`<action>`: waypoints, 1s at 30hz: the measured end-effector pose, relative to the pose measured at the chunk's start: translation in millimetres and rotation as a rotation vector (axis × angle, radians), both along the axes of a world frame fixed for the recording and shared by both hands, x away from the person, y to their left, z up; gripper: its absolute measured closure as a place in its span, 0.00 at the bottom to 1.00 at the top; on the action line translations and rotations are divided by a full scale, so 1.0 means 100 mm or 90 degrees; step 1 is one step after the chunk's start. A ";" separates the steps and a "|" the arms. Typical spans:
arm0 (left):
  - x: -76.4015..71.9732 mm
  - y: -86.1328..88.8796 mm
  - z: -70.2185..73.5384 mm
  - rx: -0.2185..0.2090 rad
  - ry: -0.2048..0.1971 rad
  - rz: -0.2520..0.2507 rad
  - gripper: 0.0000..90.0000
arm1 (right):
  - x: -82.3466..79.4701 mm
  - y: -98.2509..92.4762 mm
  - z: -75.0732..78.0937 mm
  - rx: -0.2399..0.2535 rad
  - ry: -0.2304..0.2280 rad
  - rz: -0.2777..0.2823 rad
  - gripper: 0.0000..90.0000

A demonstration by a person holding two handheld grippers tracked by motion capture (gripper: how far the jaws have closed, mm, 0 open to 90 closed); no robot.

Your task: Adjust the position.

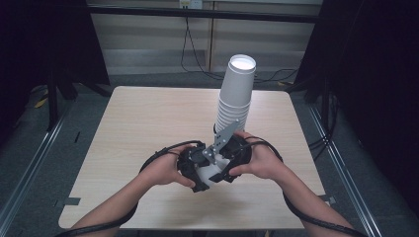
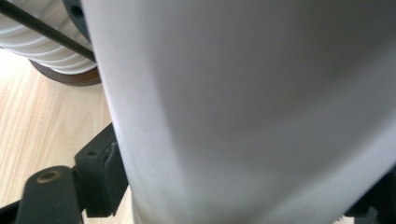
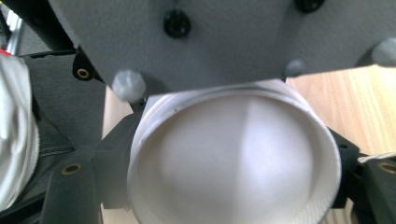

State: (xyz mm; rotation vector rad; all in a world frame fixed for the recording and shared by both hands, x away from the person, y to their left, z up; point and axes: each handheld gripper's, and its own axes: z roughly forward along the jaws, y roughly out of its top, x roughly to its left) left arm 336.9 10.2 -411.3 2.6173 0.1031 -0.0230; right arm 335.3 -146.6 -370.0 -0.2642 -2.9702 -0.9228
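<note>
Standing on the far half of the light wooden table (image 1: 143, 123), high view: a tall stack of white paper cups (image 1: 236, 91), nested upside down and leaning slightly right. Near edge of the table: left gripper (image 1: 197, 173) and right gripper (image 1: 225, 170), pressed close together, both against a single white cup (image 1: 210, 173) held between them; a grey three-cornered plate (image 1: 225, 138) rises above them toward the stack.

Left gripper view: the cup's white side wall (image 2: 243, 112) fills the gap between the black jaws, one jaw pad touching it at lower left; clenched on the cup. Cup stack (image 2: 42, 42) behind, upper left.

Right gripper view: the cup's open mouth (image 3: 233, 163) faces the camera, black jaws against both sides of its rim; grasping it. Grey plate (image 3: 224, 42) overhead.
</note>
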 end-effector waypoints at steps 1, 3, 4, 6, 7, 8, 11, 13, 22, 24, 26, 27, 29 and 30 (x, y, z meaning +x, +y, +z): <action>0.01 0.01 0.00 -0.005 -0.004 -0.005 0.16 | 0.00 0.00 0.00 0.000 -0.001 -0.001 0.27; 0.02 0.04 -0.01 -0.028 -0.003 -0.003 0.15 | 0.00 -0.02 0.00 0.004 -0.001 -0.004 0.27; 0.04 0.05 0.00 -0.033 -0.015 -0.010 0.15 | 0.00 -0.03 0.01 0.006 -0.002 -0.006 0.27; 0.04 0.08 0.00 -0.047 -0.015 -0.012 0.14 | 0.00 -0.04 0.01 0.009 -0.006 -0.010 0.27; 0.04 0.09 0.01 -0.048 -0.017 -0.009 0.13 | 0.01 -0.04 0.02 0.010 -0.005 -0.010 0.27; 0.04 0.09 0.02 -0.055 -0.024 -0.007 0.11 | 0.00 -0.04 0.02 0.014 -0.006 -0.013 0.27; 0.04 0.11 0.09 -0.081 -0.013 -0.006 0.10 | 0.01 -0.05 0.00 0.009 0.001 -0.013 0.27; 0.05 0.14 0.12 -0.095 -0.013 -0.004 0.10 | 0.01 -0.05 -0.01 0.013 0.004 -0.017 0.27; 0.06 0.32 0.10 -0.118 -0.011 0.012 0.10 | 0.01 -0.18 -0.02 0.029 0.002 -0.033 0.27; 0.07 0.39 0.09 -0.135 -0.013 0.020 0.10 | 0.01 -0.23 -0.02 0.033 0.009 -0.040 0.27; 0.08 0.45 0.07 -0.148 -0.008 0.030 0.10 | 0.01 -0.28 -0.03 0.039 0.008 -0.051 0.27; 0.08 0.48 0.06 -0.151 -0.015 0.035 0.10 | 0.01 -0.30 -0.04 0.045 0.012 -0.057 0.27; 0.08 0.54 0.03 -0.170 -0.013 0.044 0.10 | 0.00 -0.35 -0.05 0.061 0.017 -0.061 0.27; 0.09 0.57 0.02 -0.176 -0.006 0.044 0.10 | 0.00 -0.37 -0.05 0.069 0.019 -0.066 0.26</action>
